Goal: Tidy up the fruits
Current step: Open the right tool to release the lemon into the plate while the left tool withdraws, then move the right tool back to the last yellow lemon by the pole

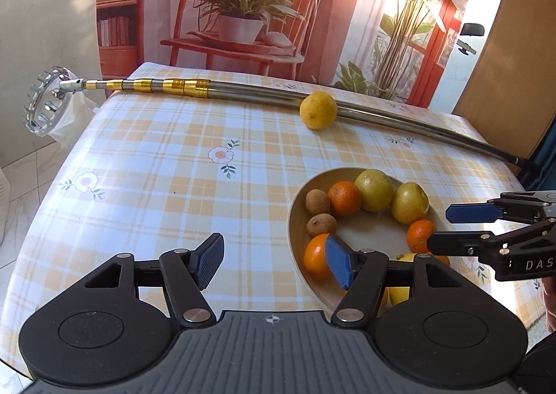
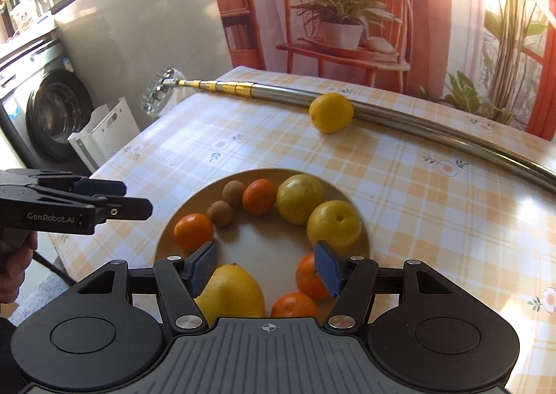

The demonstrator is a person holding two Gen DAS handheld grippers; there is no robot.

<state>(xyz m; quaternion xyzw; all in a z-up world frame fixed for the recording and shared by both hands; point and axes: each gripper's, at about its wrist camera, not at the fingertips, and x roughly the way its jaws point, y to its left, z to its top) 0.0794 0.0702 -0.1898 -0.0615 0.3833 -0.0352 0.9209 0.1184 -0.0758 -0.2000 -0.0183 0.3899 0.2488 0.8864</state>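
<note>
My left claw hangs with its jaws apart and empty over the near-left rim of the plate, and my right claw hovers just as wide and empty above the plate's near side, so neither grips anything yet. The fruit is ranged in a ring around the plate, I judge to keep the kinds grouped: two kiwis side by side, oranges spread among them, two yellow-green apples touching at the far right, and a big lemon at the near edge. One stray lemon sits well apart on the checked tabletop, resting against the long metal pole that probably stops it rolling; that looks like the piece left to bring in. Only the right wrist view shows the whole ring, including the near lemon and a gap in the middle, plus a washing machine and a white basket beside the table. The left view instead shows my right claw from the side, its fingers clearly spread.
</note>
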